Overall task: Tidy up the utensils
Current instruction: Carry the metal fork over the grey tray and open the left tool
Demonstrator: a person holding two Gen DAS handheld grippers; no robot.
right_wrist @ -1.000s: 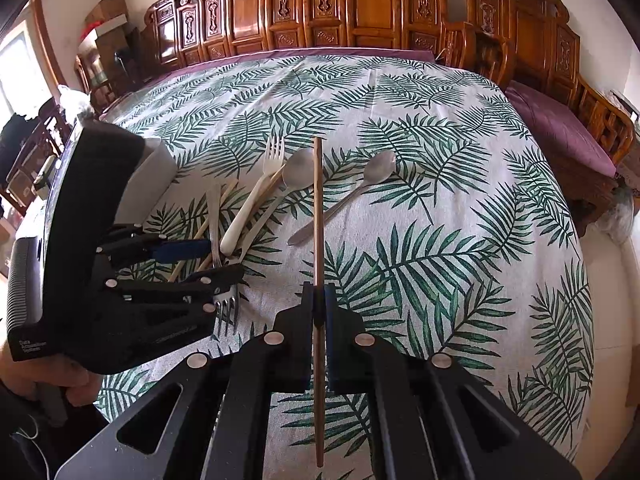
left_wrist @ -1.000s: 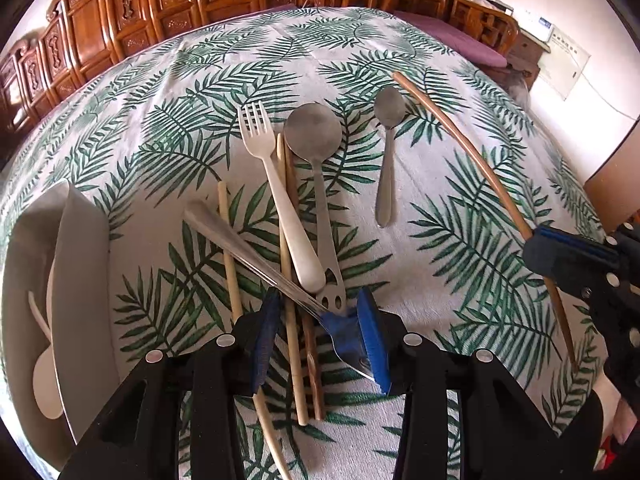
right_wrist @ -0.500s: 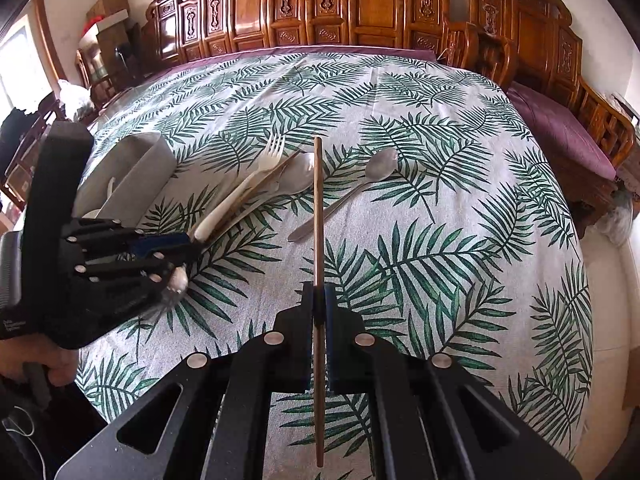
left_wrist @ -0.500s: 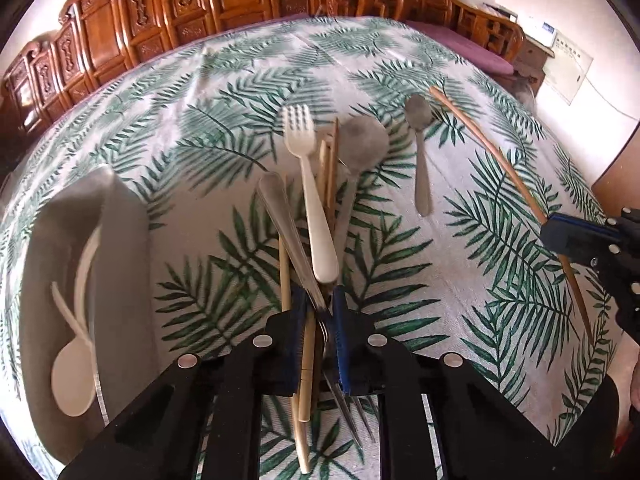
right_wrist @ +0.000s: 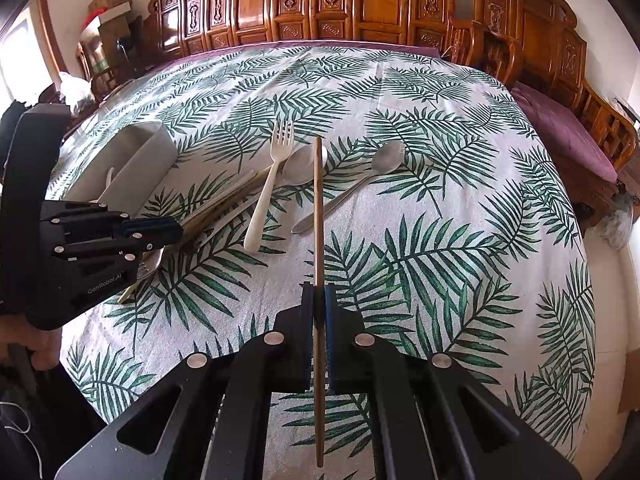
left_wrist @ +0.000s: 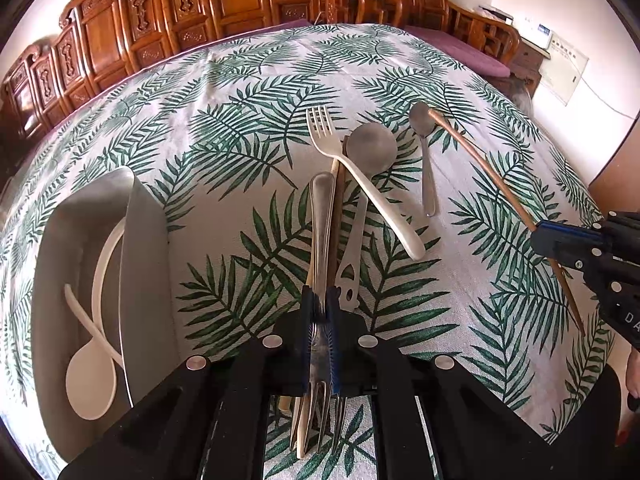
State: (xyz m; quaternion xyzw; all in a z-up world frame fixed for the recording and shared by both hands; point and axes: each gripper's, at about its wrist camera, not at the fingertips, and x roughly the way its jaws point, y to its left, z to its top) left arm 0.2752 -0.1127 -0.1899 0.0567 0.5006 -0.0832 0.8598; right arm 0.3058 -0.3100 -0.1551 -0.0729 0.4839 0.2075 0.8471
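My left gripper [left_wrist: 320, 312] has its jaws closing tight on a steel fork [left_wrist: 322, 216]; the blue pads press its neck, the handle points away and the tines stick back toward the camera. A pale chopstick [left_wrist: 299, 420] runs under the same fingers; I cannot tell whether it is gripped. My right gripper [right_wrist: 319, 304] is shut on a brown chopstick [right_wrist: 317, 200], held above the cloth. On the table lie a white plastic fork [left_wrist: 360, 176], a large metal spoon [left_wrist: 370, 148] and a small metal spoon [left_wrist: 426, 160].
A grey divided tray [left_wrist: 144, 260] stands at the left with a white spoon [left_wrist: 90, 376] inside. The leaf-print cloth covers the table. Carved wooden chairs ring the far edge. A hand [right_wrist: 44, 348] holds the left gripper.
The left jaws went from wide apart to shut on the steel fork, which swung into line with the fingers. The left view shifted toward the tray. The right gripper kept still.
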